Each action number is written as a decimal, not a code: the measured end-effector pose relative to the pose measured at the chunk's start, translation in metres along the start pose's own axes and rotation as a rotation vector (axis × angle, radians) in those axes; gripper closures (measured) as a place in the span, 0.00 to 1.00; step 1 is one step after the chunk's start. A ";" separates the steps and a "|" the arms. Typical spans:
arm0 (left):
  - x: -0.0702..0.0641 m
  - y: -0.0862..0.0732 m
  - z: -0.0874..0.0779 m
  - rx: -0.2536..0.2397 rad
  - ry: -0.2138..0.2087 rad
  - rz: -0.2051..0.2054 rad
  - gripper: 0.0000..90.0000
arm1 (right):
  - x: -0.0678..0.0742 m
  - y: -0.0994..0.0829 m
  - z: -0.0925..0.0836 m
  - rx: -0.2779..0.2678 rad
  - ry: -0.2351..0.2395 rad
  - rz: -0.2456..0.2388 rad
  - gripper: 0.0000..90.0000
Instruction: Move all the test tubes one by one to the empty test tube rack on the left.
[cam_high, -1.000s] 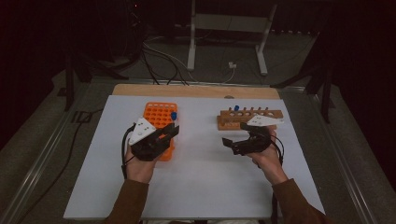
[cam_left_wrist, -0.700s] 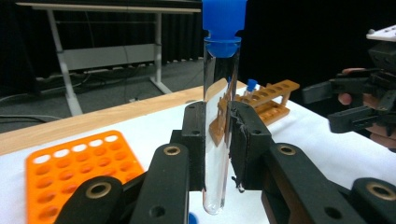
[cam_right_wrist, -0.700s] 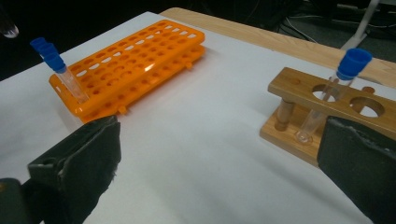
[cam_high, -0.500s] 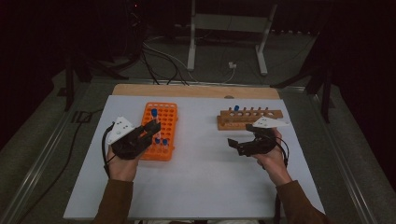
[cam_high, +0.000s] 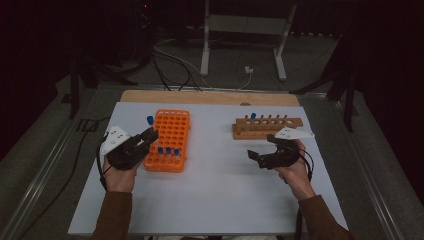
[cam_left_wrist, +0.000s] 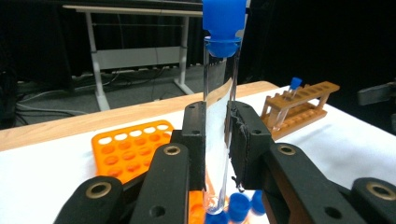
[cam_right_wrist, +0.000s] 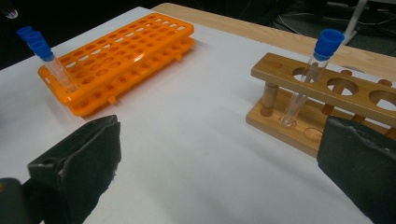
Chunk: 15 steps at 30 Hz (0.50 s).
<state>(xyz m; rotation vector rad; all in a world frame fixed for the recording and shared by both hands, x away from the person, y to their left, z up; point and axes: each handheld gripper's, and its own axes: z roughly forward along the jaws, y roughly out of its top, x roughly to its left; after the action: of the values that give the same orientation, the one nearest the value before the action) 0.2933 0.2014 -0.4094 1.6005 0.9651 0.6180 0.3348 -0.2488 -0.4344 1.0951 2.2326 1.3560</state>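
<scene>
My left gripper (cam_high: 148, 136) is shut on a clear test tube with a blue cap (cam_high: 150, 120), just left of the orange rack (cam_high: 172, 131). In the left gripper view the upright tube (cam_left_wrist: 218, 107) is clamped between both pads (cam_left_wrist: 196, 135). Three blue-capped tubes (cam_high: 168, 150) stand in the orange rack's near row. The wooden rack (cam_high: 267, 128) at the right holds one blue-capped tube (cam_high: 253, 116). My right gripper (cam_high: 262, 148) hovers open in front of it, with nothing between its jaws (cam_right_wrist: 219, 163). The right gripper view has the wooden rack (cam_right_wrist: 327, 93) and the orange rack (cam_right_wrist: 126, 51).
Both racks stand on a white sheet (cam_high: 215, 200) over a table with a wooden strip (cam_high: 210, 97) along the far edge. Behind the table are a metal stand (cam_high: 205, 45) and cables (cam_high: 175, 65) on the floor.
My left gripper has moved left with the tube, from over the orange rack to the rack's left side. The right gripper has stayed almost where it was.
</scene>
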 end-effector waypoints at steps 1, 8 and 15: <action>0.001 -0.001 0.000 0.001 0.003 -0.003 0.87 | 0.000 0.000 -0.001 0.000 0.001 0.000 0.00; 0.009 -0.012 -0.001 0.019 0.023 -0.011 0.87 | 0.000 -0.003 -0.001 0.001 0.005 -0.002 0.00; 0.013 -0.024 -0.002 0.032 0.013 -0.033 0.87 | 0.000 -0.007 -0.001 0.007 0.007 -0.001 0.00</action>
<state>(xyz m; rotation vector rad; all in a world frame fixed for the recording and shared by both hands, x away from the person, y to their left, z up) 0.2924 0.2150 -0.4332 1.6075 1.0136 0.5940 0.3313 -0.2513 -0.4396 1.0935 2.2438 1.3547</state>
